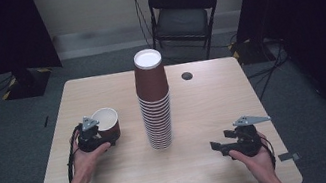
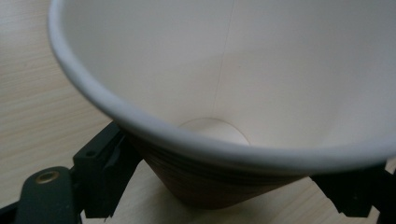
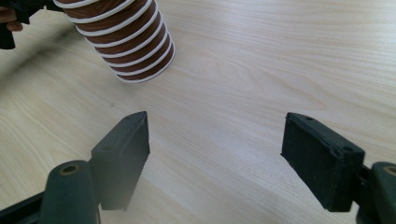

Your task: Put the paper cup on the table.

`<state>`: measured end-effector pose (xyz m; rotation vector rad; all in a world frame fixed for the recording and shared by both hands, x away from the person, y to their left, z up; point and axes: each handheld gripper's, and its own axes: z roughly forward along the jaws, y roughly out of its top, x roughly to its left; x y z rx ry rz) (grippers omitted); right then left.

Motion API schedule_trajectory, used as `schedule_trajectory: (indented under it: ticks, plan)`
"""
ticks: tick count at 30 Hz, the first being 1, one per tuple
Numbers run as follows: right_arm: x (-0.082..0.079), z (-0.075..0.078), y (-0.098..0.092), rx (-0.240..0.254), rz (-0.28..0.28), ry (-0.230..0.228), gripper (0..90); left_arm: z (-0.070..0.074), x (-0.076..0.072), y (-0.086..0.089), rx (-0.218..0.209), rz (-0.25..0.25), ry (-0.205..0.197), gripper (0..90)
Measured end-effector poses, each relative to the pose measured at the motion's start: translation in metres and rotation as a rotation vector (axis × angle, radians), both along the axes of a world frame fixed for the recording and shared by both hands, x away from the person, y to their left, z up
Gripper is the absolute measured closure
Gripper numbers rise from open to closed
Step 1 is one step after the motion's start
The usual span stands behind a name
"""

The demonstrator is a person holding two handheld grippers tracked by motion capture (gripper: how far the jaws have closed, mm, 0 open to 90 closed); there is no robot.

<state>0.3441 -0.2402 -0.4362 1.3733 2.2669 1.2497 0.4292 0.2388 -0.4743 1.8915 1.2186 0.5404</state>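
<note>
Here my left claw [image 1: 99, 135] is clamped on the cup [image 1: 106, 124], one jaw on each side of its brown wall, low on the body. In the left gripper view the jaws press in from both sides under the white rim, and the cup [image 2: 224, 93] tips toward the camera so I look straight down into its white inside to the round bottom. The cup sits on the left part of the table [image 1: 206, 175], near my left hand [image 1: 86, 158].

Next to it, toward the middle of the table, rises the stack [image 1: 154, 98] of upside-down brown cups, tall, with a white base on top. It stands apart from my cup, with bare wood between them. In the right gripper view the stack's lower rims [image 3: 126, 42] show at the upper left.

My right claw [image 1: 219, 146] rests low over the right front of the table, jaws spread wide with nothing between them but wood grain, well apart from the stack.

Farther back a small dark round hole [image 1: 187, 75] marks the tabletop. Beyond the table stands a black folding chair [image 1: 182, 17] on grey carpet, with cables running down the wall behind it.
</note>
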Motion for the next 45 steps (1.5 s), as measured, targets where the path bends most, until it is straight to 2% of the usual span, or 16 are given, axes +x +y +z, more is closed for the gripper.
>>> schedule_trajectory:
  ticks: [2,5,7,12,13,18,19,22,26,28,31,33,35,36,41,45]
  plan:
    - [0.0,0.0,0.0,0.002,0.0,0.001,23.2,-0.001,-0.003,0.003,0.001,-0.003,-0.003,15.7]
    - [0.0,0.0,0.0,0.001,-0.001,-0.001,23.2,-0.002,-0.009,0.006,0.008,-0.009,0.015,15.7]
    - [0.0,0.001,0.0,0.006,-0.002,-0.004,23.1,-0.001,-0.011,0.007,0.008,-0.009,0.007,15.8]
    - [0.0,0.001,-0.003,0.006,-0.007,-0.007,23.1,0.008,-0.022,0.009,-0.018,-0.017,0.004,15.8]
    - [0.0,0.001,-0.004,0.006,-0.01,-0.008,23.1,0.013,-0.028,0.011,-0.042,-0.016,0.006,15.9]
    - [0.0,0.001,-0.006,0.008,-0.016,-0.015,23.2,0.019,-0.037,0.015,-0.05,-0.019,0.003,15.8]
    - [0.0,0.001,-0.006,0.007,-0.02,-0.012,23.3,0.02,-0.042,0.017,-0.046,-0.039,0.025,15.8]
    - [-0.001,0.0,-0.008,0.007,-0.024,-0.012,23.3,0.022,-0.051,0.017,-0.067,-0.044,0.022,15.9]
    - [0.0,-0.001,-0.009,0.005,-0.033,-0.009,23.5,0.027,-0.06,0.017,-0.063,-0.062,0.029,16.0]
    - [0.0,-0.001,-0.009,0.005,-0.033,-0.012,23.5,0.029,-0.075,0.016,-0.021,-0.083,0.04,18.3]
    - [0.0,0.0,-0.011,0.003,-0.035,-0.018,23.5,0.027,-0.092,0.018,-0.048,-0.078,0.072,18.6]
    - [0.0,-0.002,-0.012,0.003,-0.039,-0.019,23.5,0.026,-0.098,0.017,-0.035,-0.081,0.061,18.3]
    - [0.001,-0.004,-0.012,0.002,-0.042,-0.01,23.5,0.027,-0.112,0.019,-0.031,-0.091,0.048,17.6]
    - [0.0,-0.005,-0.012,0.001,-0.042,-0.012,23.5,0.026,-0.116,0.02,-0.046,-0.076,0.036,17.5]
    - [0.0,-0.007,-0.013,-0.006,-0.05,-0.014,23.1,0.026,-0.12,0.024,-0.065,-0.08,0.023,16.5]
    - [0.001,-0.01,-0.015,-0.008,-0.057,-0.008,22.2,0.022,-0.121,0.024,-0.081,-0.083,0.028,16.2]
